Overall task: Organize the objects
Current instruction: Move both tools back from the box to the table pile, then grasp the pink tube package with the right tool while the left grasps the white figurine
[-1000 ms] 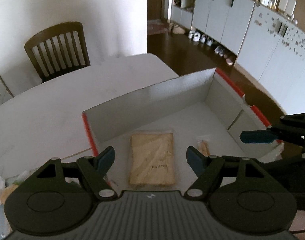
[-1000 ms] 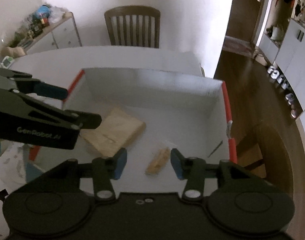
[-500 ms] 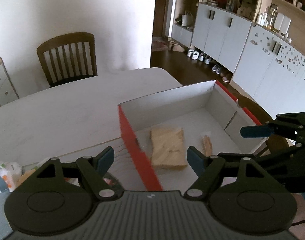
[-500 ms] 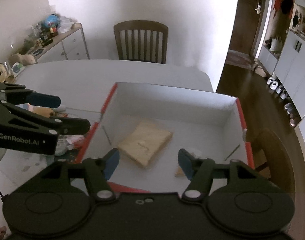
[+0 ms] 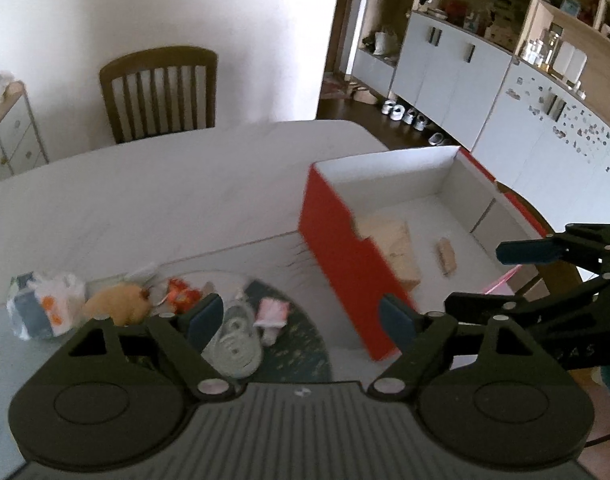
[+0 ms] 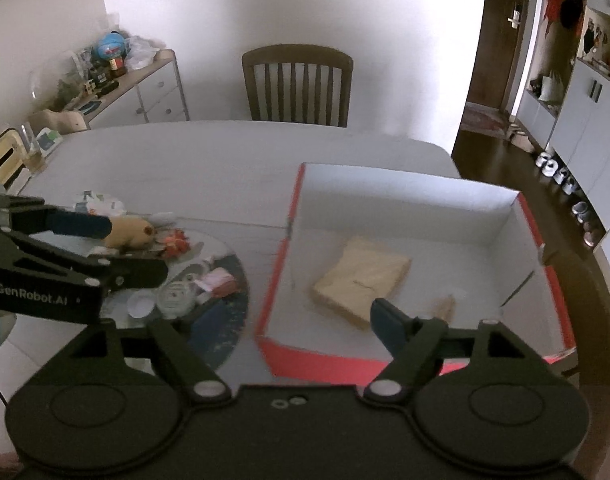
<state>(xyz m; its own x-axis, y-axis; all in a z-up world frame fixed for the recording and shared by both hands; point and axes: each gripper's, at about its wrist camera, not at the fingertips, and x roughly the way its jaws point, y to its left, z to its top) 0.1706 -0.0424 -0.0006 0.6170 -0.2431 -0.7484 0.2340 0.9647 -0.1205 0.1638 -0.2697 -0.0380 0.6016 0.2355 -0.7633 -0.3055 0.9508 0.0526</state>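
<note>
Right wrist: sideboard clutter [image 6: 105, 64], possibly globe

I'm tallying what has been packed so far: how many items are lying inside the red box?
2. A flat tan packet lies mid-floor of the red box; a small tan wrapped item lies to its right, apart. The box's near wall may hide more.
</note>
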